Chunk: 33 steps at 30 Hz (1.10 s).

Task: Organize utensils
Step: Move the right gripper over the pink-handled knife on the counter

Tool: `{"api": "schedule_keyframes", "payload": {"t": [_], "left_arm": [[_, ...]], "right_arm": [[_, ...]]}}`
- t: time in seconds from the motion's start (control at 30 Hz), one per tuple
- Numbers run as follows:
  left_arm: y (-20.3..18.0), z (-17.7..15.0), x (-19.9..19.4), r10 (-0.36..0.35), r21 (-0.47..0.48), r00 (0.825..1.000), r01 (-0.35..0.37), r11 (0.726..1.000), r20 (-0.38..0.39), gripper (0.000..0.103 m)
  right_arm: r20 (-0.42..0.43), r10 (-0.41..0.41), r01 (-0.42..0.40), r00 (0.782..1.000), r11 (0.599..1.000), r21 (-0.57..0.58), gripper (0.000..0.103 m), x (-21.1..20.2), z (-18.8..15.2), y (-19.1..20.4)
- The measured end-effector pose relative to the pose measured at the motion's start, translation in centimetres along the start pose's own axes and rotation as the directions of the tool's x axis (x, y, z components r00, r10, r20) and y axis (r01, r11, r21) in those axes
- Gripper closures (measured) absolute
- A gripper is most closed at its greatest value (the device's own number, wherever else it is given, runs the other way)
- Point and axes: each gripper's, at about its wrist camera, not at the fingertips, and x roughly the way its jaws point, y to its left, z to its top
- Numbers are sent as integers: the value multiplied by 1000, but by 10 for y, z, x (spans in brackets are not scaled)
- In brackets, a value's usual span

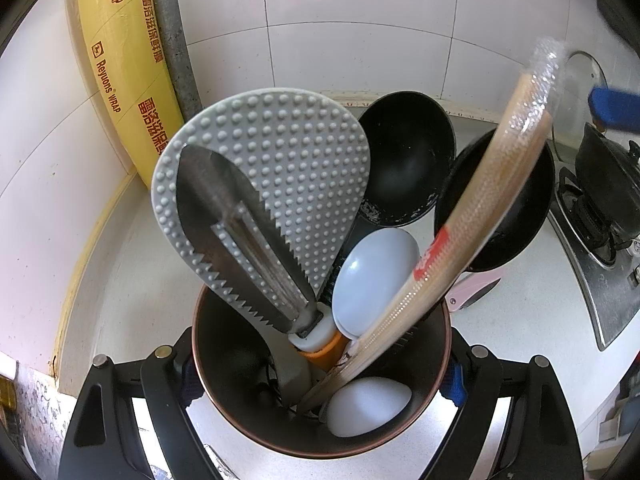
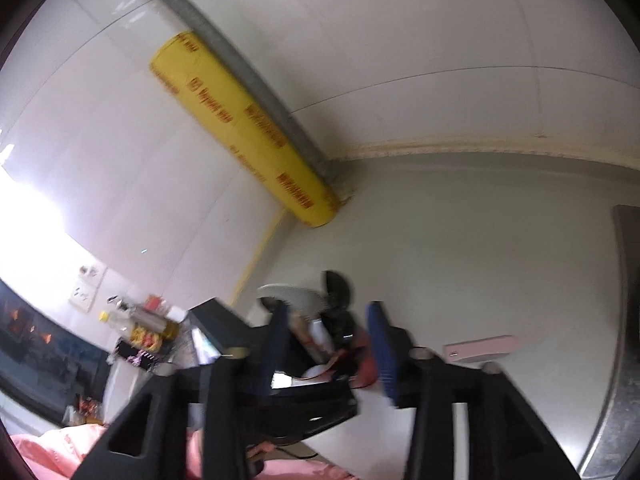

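Most utensils already in holder [image 1: 320,432], clamped by left hand-held gripper [image 1: 320,380]; right hand-held gripper [image 2: 332,344] open, empty; pink knife [image 1: 476,290] left on counter [image 1: 520,320].

Glossy dark metal holder [image 1: 208,344]; matt grey studded plastic paddle [image 1: 304,152]; wooden spatula [image 1: 500,184] in clear film; smooth white desk [image 1: 132,280].

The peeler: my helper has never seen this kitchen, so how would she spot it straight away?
Find the dark round utensil holder on the white counter. The peeler stands in it, leaning on the grey dotted rice paddle. It alone has a slotted metal blade with saw-toothed edges on an orange-and-white handle.
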Motion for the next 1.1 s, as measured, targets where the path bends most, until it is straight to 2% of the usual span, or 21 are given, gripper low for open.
{"api": "schedule_keyframes", "payload": {"t": [0.17,0.3,0.4,0.53,0.7,1.1], "left_arm": [[0,0,0,1,-1,1000,-1,1000,0,14],[-1,0,0,4,-1,1000,-4,1000,0,14],[-1,0,0,4,1,1000,-4,1000,0,14],[-1,0,0,2,1,1000,-2,1000,1,14],[-1,0,0,3,3,1000,-3,1000,1,14],[-2,-1,-1,0,14,1000,1,1000,-1,14]], "right_arm": [[-1,-79,79,997,993,83,42,0,-1,-33],[-52,-179,185,982,971,153,34,9,-7,-66],[-127,-231,256,964,938,233,29,24,-18,-98],[-229,-287,349,930,887,304,22,50,-37,-133],[-285,-313,400,906,852,338,0,76,-50,-155],[-364,-410,520,836,803,290,0,129,-42,-168]]}}
